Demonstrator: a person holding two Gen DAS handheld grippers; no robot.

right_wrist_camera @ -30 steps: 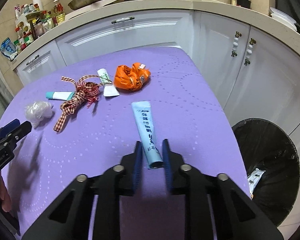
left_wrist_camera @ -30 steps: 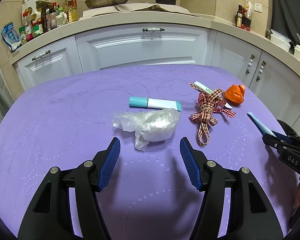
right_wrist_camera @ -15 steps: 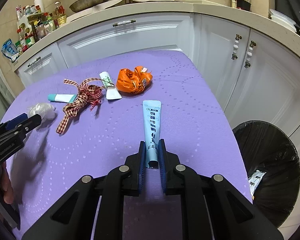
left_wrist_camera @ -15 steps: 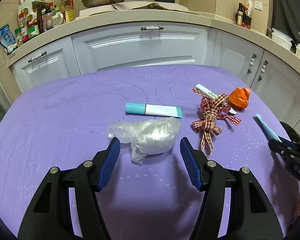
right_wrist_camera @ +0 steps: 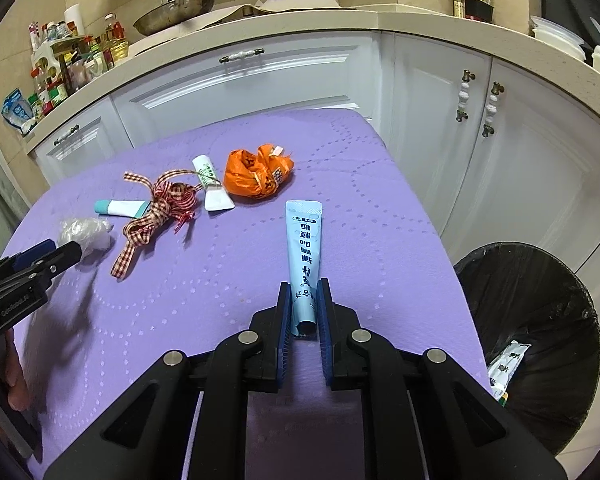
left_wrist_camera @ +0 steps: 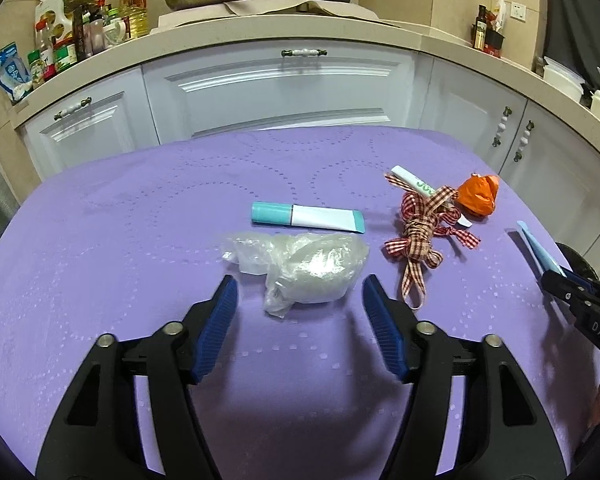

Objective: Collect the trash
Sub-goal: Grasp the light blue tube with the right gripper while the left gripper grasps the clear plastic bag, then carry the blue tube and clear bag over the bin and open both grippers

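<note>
Purple-clothed table [left_wrist_camera: 100, 240], kitchen behind: our right gripper [right_wrist_camera: 304, 312] clamps the stiff-ish blue tube [right_wrist_camera: 305, 248] near its right edge; left gripper [left_wrist_camera: 296, 300], jaws opening, straddles the crumpled plastic bag [left_wrist_camera: 312, 264], feather-light and squashy, so we'd pinch mid-bulge.

The right gripper [right_wrist_camera: 304, 300], whose fingers [right_wrist_camera: 284, 320] a second ago stood apart on either side of the light-blue tube [right_wrist_camera: 305, 256], is now clamped on the tube's cap end. The tube, then slanted across the purple tabletop [right_wrist_camera: 220, 280], now points straight out from the fingers. The left gripper [left_wrist_camera: 296, 308] has come closer to the crumpled clear plastic bag [left_wrist_camera: 300, 264], which now lies partly between its fingertips untouched, and its jaws are opening wider.
</note>
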